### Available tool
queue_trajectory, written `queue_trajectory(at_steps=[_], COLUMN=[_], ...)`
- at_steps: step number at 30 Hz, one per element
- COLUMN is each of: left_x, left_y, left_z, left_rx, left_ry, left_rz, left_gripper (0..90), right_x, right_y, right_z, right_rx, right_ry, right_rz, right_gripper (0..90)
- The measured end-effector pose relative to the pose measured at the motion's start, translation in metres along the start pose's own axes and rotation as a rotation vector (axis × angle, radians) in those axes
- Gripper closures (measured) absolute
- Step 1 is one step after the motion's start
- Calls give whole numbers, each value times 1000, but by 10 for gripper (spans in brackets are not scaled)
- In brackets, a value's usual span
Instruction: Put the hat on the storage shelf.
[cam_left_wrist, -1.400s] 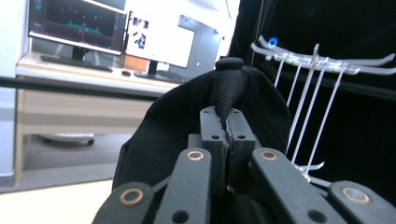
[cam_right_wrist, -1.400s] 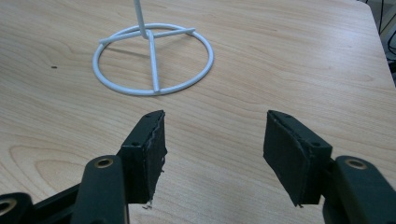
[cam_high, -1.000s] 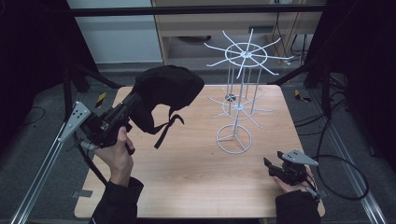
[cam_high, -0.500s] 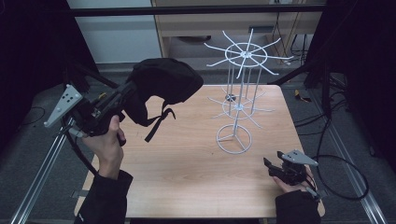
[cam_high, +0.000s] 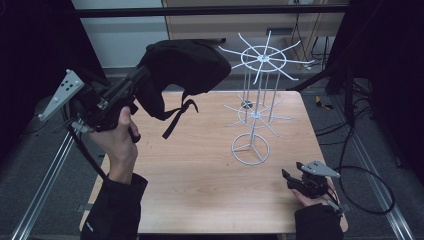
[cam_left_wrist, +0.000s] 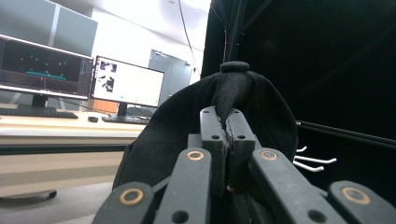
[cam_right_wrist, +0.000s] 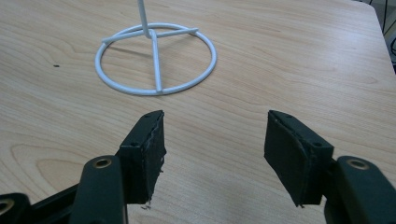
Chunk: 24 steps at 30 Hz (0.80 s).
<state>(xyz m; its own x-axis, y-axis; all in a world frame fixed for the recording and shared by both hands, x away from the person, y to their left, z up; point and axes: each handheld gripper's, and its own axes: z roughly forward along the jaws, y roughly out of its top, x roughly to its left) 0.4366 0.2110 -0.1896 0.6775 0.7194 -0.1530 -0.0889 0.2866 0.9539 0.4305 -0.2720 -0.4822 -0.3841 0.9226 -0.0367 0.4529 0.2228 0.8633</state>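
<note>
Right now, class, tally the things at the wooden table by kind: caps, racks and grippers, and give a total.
Black fabric cap: 1
White wire display rack: 1
Black two-jaw grippers, left gripper and right gripper: 2
Total: 4

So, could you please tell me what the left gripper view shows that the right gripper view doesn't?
Left gripper view: the left tool is clamped shut on a black cap, held up in the air, with lit monitors on a desk behind.

Right gripper view: the right tool hangs open with nothing between its jaws, low over the wooden table, facing the rack's ring base.

Shared: parts of the white wire rack; the left gripper view catches some of its prong tips.
</note>
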Motion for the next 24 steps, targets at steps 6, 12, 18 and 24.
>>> queue_trajectory(at_steps=[6,12,18,24], left_x=[-8,-6,2,9], left_y=[-10,-26,-42,-60], left_z=[19,26,25,24], left_rx=[39,73,122,197], left_ry=[-18,-26,-33,-38], left_rz=[10,-3,-15,-11], left_gripper=[879,878,870,849], right_x=[0,1,2,2], right_y=[0,0,0,0], right_z=[0,0,1,1], right_rx=[-1,-2,3,9], right_ry=[5,9,11,11], right_rz=[1,-4,-5,-12], right_gripper=[383,383,380,377])
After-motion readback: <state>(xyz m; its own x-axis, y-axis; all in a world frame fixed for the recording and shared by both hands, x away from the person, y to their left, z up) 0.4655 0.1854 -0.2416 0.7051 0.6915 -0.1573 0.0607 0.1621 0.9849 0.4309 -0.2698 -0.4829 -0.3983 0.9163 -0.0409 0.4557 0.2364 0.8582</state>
